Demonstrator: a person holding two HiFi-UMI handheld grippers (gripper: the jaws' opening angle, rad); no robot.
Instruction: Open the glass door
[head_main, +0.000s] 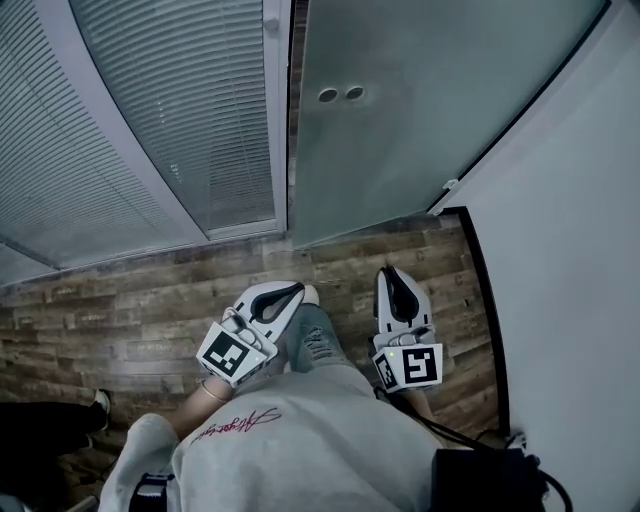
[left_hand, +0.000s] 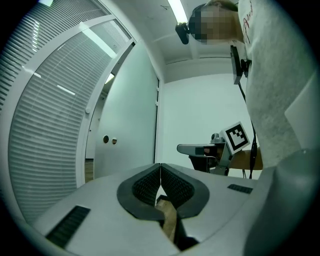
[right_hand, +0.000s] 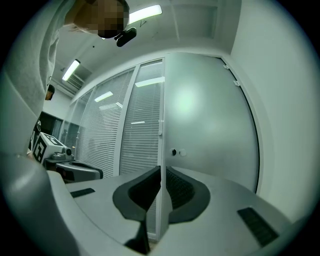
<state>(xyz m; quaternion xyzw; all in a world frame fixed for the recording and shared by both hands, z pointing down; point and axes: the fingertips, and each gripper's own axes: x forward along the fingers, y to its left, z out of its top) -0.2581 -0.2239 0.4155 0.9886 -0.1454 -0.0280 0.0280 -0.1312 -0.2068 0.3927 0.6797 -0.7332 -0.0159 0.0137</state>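
Before the frosted glass door (head_main: 420, 120), the white left gripper (head_main: 298, 291) and right gripper (head_main: 388, 271) are held with jaws together, empty; red writing (head_main: 235, 425) on the grey sweatshirt (head_main: 320, 450) cannot be read.

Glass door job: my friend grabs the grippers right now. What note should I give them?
Left gripper: jaws shut, nothing held.
Right gripper: jaws shut, nothing held.
Glass door: straight ahead, frosted, with two round fittings near the edge next to the blinds panel.
Done: the person stands at the door; neither gripper touches it.
To do: bring a gripper to the door, probably near the fittings, and open it.
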